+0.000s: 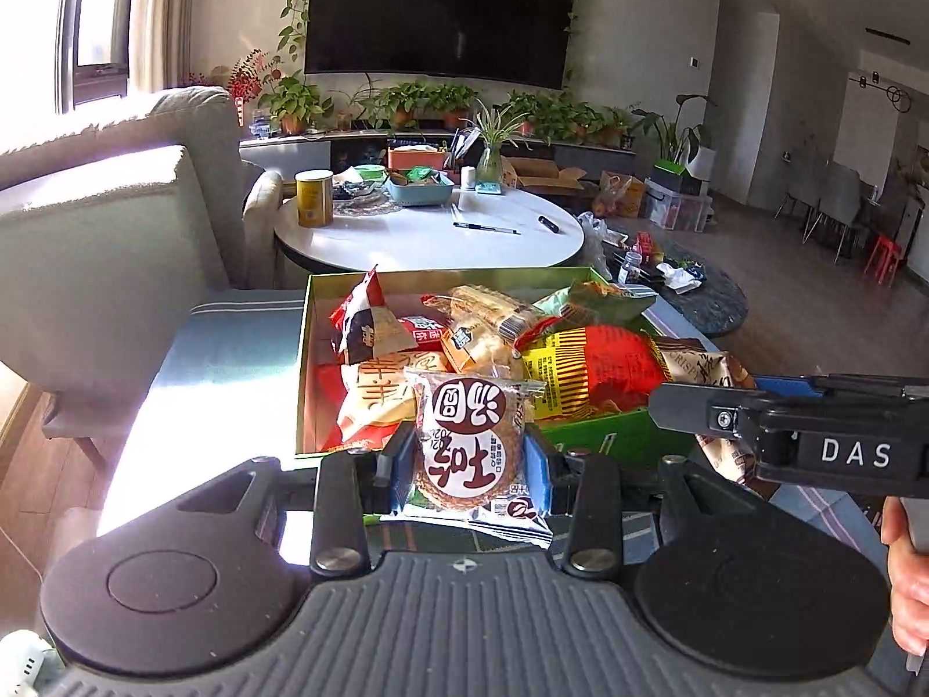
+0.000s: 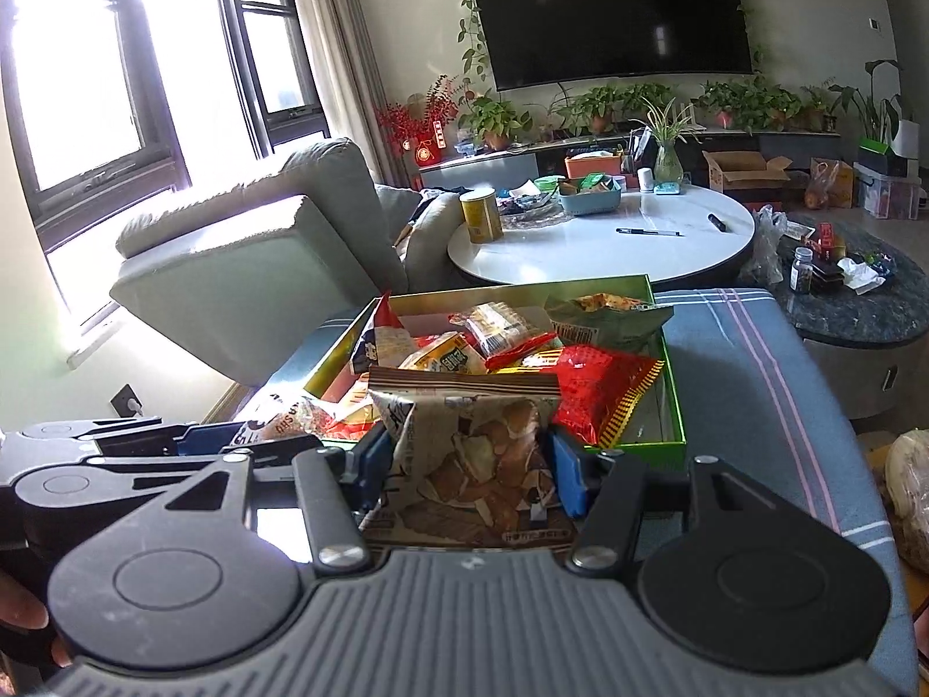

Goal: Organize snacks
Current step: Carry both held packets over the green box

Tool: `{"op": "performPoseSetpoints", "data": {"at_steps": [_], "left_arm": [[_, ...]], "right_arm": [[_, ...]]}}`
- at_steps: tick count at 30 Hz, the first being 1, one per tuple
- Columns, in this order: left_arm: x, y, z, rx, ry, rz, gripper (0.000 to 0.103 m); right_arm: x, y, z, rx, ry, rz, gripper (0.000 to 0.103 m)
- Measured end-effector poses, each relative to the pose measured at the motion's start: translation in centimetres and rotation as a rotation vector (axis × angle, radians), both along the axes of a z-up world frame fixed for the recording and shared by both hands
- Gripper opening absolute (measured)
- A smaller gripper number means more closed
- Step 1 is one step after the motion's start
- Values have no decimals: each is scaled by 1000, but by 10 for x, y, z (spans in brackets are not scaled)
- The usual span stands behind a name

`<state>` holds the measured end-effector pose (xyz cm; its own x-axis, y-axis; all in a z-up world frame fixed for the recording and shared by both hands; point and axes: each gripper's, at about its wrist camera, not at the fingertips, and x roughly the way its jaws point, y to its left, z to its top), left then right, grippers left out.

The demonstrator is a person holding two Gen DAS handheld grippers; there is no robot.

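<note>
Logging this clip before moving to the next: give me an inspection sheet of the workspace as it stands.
Surface: blue striped cloth under the box.
Job's things: green box piled with snack packets; red snack bag on top.
Clutter: nothing seen on the cloth beside the box.
Grippers: left gripper shut on a round cracker packet; right gripper shut on a chip bag.
Cables: nothing seen.
Surroundings: sofa, white round table with yellow can and pens, wall television, potted plants.

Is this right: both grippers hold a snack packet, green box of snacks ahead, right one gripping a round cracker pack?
No. The right gripper grips a chip bag, per the right wrist view. The round cracker pack is in the left gripper. Green box is ahead.
</note>
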<state>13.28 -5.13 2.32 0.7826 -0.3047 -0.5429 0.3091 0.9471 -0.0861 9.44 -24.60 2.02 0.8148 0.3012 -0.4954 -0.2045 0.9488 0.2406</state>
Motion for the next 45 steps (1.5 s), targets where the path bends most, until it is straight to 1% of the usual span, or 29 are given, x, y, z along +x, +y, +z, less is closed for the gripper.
{"op": "performPoseSetpoints", "data": {"at_steps": [7, 12, 18, 22, 27, 31, 35, 39, 45], "left_arm": [[14, 7, 4, -6, -7, 6, 35], [21, 16, 5, -12, 0, 13, 35], [28, 29, 1, -55, 1, 37, 35], [35, 34, -3, -86, 10, 48, 35], [43, 33, -5, -88, 8, 58, 35], [51, 32, -6, -105, 15, 70, 35], [60, 27, -7, -98, 20, 65, 35], [69, 25, -6, -91, 15, 57, 35], [86, 27, -8, -115, 26, 47, 35]], "right_arm": [[20, 5, 2, 22, 14, -27, 83], [32, 8, 5, 42, -1, -49, 83], [42, 8, 11, 91, -28, -70, 83], [47, 10, 13, 98, -30, -70, 83], [50, 10, 12, 103, -23, -72, 83], [54, 8, 13, 109, -14, -79, 83], [55, 10, 17, 94, -26, -76, 83], [64, 13, 19, 100, -26, -66, 83], [84, 24, 18, 86, 0, -70, 83]]}}
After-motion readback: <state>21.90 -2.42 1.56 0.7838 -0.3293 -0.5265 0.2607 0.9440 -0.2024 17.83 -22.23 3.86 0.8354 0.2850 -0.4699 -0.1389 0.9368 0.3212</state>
